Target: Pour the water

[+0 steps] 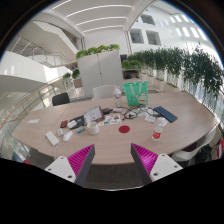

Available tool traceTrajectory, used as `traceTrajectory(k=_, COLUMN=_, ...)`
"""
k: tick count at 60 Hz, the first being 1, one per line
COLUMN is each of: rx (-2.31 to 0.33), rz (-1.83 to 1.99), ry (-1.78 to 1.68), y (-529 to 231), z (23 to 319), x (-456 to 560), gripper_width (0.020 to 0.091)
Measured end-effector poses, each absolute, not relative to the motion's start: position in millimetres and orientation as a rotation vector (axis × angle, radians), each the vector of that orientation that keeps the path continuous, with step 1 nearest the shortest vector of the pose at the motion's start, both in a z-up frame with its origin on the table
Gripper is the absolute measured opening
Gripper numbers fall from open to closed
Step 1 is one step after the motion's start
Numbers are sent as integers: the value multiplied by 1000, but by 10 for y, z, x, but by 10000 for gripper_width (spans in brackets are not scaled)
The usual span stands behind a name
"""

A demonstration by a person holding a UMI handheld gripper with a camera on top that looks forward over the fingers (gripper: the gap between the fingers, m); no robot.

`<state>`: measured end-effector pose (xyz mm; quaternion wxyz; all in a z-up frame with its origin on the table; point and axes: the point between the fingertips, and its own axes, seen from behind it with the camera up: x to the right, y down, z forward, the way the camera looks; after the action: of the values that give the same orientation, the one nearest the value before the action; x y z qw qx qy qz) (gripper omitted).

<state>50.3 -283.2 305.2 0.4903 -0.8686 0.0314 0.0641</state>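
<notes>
The claw [113, 160] sits wide apart and empty above the surface [110, 140], with the bottle [157, 130] way ahead toward the right finger, so I'd say we're at the approach step, next is reaching it.

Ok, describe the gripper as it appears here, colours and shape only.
Only the gripper shows, by its two fingers; no hand or sleeve is visible. Each finger is a pale, whitish wedge that tapers toward its tip. The inner faces carry bright magenta pads, ribbed with fine parallel grooves. The fingers stand open with a clear gap between them. No cables or markings can be seen.
</notes>
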Motion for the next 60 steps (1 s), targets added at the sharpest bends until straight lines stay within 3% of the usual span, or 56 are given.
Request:
traceTrajectory(k=9, rx=-2076, rz=119, ry=81, y=-2831, z=3036, x=658, gripper_width=793)
traceTrajectory(k=19, rx=-2008, rz=56, ry=74, y=-2701, z=2723, x=847, gripper_width=777)
traceTrajectory(k=32, rx=-1870, rz=-54, ry=127, y=-1966, z=2128, x=2042, gripper_width=778)
traceTrajectory(k=46, rx=-1810, rz=-84, ry=197, y=-565, z=1064, x=3165, gripper_width=773)
traceTrajectory(k=54, rx=-1828, rz=-61, ry=145, y=16, z=737, x=3273, gripper_width=773)
traceTrajectory(k=58, rx=-1828, rz=-53, ry=124, y=131, z=689, x=3279, gripper_width=750)
traceTrajectory(k=60, rx=-1831, rz=-40, ry=119, y=179, z=654, x=3270, gripper_width=648)
